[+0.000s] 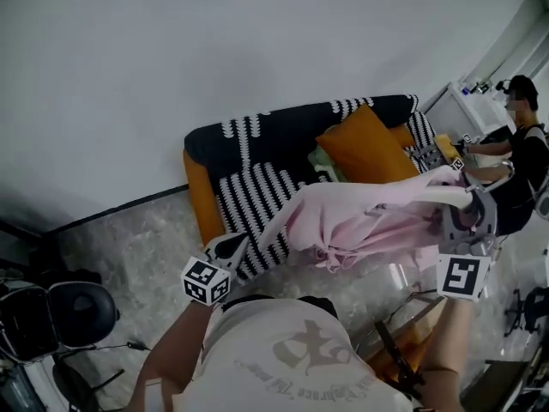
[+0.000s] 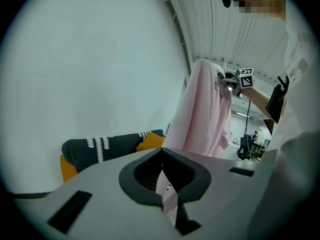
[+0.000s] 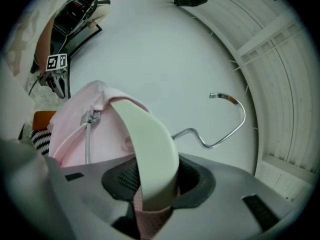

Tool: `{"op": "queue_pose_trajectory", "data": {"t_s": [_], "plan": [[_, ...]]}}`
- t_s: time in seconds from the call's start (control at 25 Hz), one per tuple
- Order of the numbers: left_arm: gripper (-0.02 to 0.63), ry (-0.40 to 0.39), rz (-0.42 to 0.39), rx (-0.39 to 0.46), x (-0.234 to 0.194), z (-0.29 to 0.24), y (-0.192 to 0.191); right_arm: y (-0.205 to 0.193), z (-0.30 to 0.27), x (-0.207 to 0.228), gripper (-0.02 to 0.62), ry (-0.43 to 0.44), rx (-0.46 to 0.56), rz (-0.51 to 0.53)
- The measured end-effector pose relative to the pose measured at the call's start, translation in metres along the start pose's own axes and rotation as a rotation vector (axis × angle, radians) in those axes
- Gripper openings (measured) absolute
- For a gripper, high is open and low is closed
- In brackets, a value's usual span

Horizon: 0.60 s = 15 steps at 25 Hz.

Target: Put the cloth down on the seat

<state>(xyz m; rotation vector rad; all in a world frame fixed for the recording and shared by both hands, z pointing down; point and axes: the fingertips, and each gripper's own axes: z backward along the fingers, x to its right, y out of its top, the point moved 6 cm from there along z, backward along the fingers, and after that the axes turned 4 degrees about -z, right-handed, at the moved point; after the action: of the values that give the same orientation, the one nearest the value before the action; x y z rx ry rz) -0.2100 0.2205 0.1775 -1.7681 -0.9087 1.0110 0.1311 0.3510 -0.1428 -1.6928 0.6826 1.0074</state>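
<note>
Pale pink fabric cloth (image 1: 352, 221) on a cream plastic hanger (image 3: 150, 144); black-and-white patterned sofa seat (image 1: 253, 196); orange square cushion (image 1: 364, 148).

Steep overhead view; sofa (image 1: 266, 136) shared.

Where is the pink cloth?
In the head view the pink cloth hangs centre-right, held between the left gripper and right gripper, in front of the striped sofa.

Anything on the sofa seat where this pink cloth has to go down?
Yes. An orange cushion leans on the right part of the black-and-white striped sofa seat, with a pale green item beside it. Left of them, the seat looks bare for the pink cloth on its cream hanger.
</note>
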Motion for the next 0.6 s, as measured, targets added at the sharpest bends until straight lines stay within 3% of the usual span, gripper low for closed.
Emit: {"op": "queue_pose_trajectory", "data": {"t_s": [0.6], "plan": [[0.011, 0.26, 0.088, 0.028, -0.033, 0.047, -0.022, 0.068, -0.102, 0.01, 0.158, 0.099, 0.227, -0.013]]}}
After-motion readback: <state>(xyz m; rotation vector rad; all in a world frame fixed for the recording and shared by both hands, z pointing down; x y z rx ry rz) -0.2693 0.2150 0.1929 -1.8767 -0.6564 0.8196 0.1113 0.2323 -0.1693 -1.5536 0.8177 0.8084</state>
